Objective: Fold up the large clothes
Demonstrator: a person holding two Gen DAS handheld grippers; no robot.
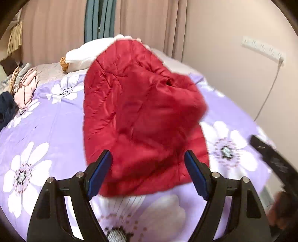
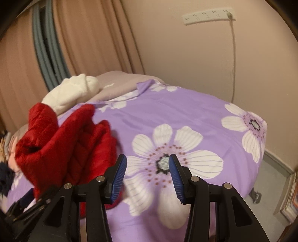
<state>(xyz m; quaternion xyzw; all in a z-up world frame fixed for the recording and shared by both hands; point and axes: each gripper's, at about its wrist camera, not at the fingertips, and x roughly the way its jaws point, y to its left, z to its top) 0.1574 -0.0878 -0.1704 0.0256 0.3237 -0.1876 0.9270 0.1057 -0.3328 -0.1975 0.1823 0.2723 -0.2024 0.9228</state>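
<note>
A red quilted jacket (image 1: 141, 111) lies bunched in a heap on the purple flowered bed cover (image 1: 46, 121), its shiny lining showing. In the left wrist view my left gripper (image 1: 148, 152) hovers just in front of the heap's near edge. It is open, with its blue pads wide apart and not pressing on the fabric. In the right wrist view the same jacket (image 2: 61, 145) sits to the left. My right gripper (image 2: 147, 156) is open over a white flower on the cover (image 2: 186, 111), with nothing between its pads. The picture is blurred around the jacket.
A white padded garment (image 1: 82, 55) lies behind the jacket near the pink curtains. Pink, grey and dark clothes (image 1: 24, 87) are piled at the far left. A power strip (image 2: 208, 15) with a hanging cord is on the wall. The bed's right edge drops to grey floor (image 2: 270, 182).
</note>
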